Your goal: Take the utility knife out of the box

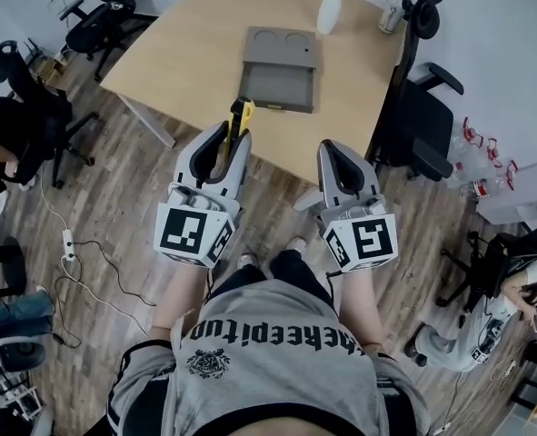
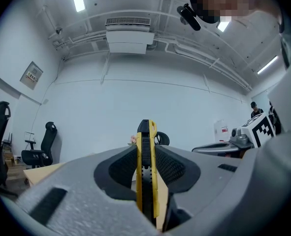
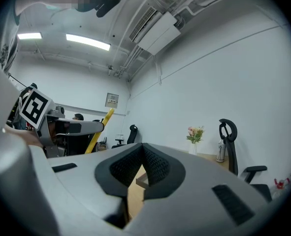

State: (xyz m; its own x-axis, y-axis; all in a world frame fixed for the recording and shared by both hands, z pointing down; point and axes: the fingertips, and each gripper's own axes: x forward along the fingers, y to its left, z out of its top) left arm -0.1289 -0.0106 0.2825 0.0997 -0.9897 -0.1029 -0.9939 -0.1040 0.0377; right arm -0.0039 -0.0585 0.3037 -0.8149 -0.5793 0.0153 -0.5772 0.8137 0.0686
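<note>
The yellow and black utility knife stands clamped between the jaws of my left gripper, its tip poking out over the near edge of the wooden table. In the left gripper view the knife runs upright between the two pads, which press on its sides. The grey box lies open further back on the table, its lid folded away. My right gripper hovers beside the left one at the table's edge, its jaws shut together with nothing in them. From there the knife shows at the left.
A white vase of flowers and a bottle stand at the table's far end. A black office chair is pushed against the right side. More chairs, a power strip with cables and seated people are around the floor.
</note>
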